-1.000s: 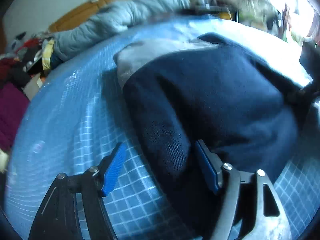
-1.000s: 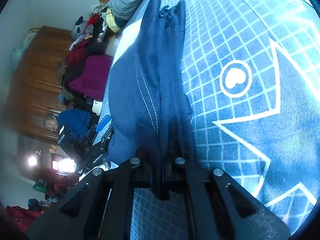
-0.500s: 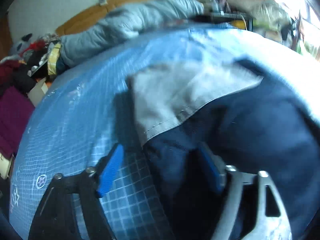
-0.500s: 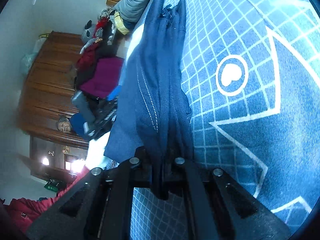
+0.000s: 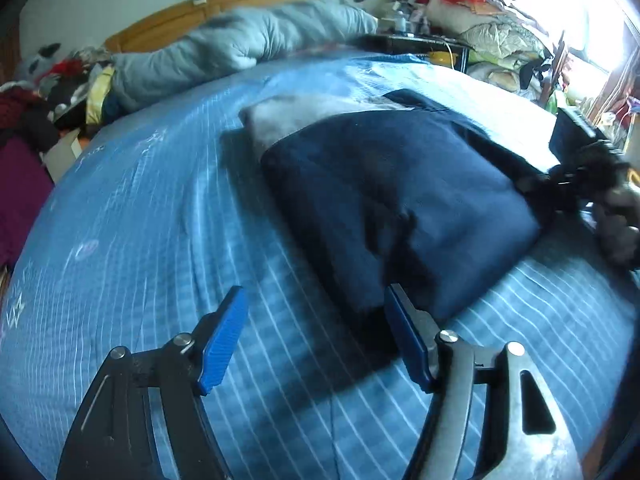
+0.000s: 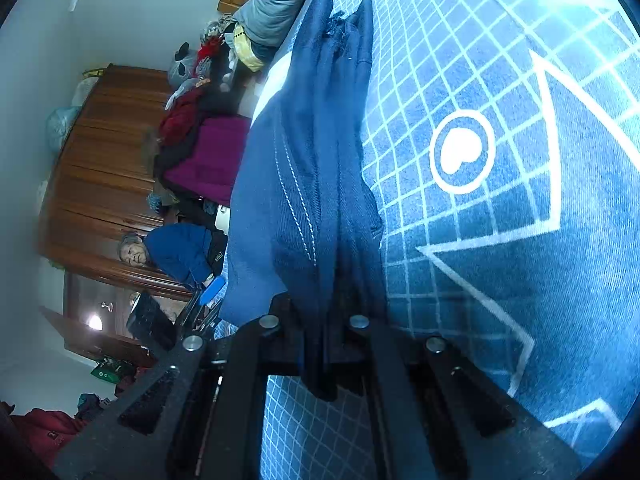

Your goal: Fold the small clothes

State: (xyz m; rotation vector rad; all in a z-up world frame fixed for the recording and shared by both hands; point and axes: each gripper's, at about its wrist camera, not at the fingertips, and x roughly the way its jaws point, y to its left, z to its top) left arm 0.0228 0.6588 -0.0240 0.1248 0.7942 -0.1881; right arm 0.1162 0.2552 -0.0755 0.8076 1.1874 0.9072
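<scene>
Left wrist view, nearest first: we see the left gripper (image 5: 316, 336) with its blue-padded jaws spread wide and nothing between them. It hangs just above the blue gridded bedsheet (image 5: 160, 220). The right pad sits against the near corner of the navy garment (image 5: 400, 200); whether it touches the cloth we cannot tell. The garment lies folded on the sheet, its dark half laid over a pale grey panel (image 5: 288, 120) that shows at the far edge. Beyond it we see a rolled grey quilt (image 5: 248, 48) and a wooden headboard (image 5: 212, 12).

Right wrist view: we see the right gripper (image 6: 320, 340) clamped tight on a bunched edge of the same garment, with several layers pinched between the jaws. The cloth runs away from the jaws along the sheet. Farther off, a person in a blue top (image 6: 180, 248) stands before a wooden wardrobe (image 6: 100, 152).

We judge that a fold has been laid and the left side has let go, while the right side holds its edge. The next move calls for the following:

1. Release the right grip, or carry that edge across for a further fold.
2. Bring the left gripper onto the near corner to pin or lift it.
3. Keep the layers aligned so that the grey panel is covered.
</scene>
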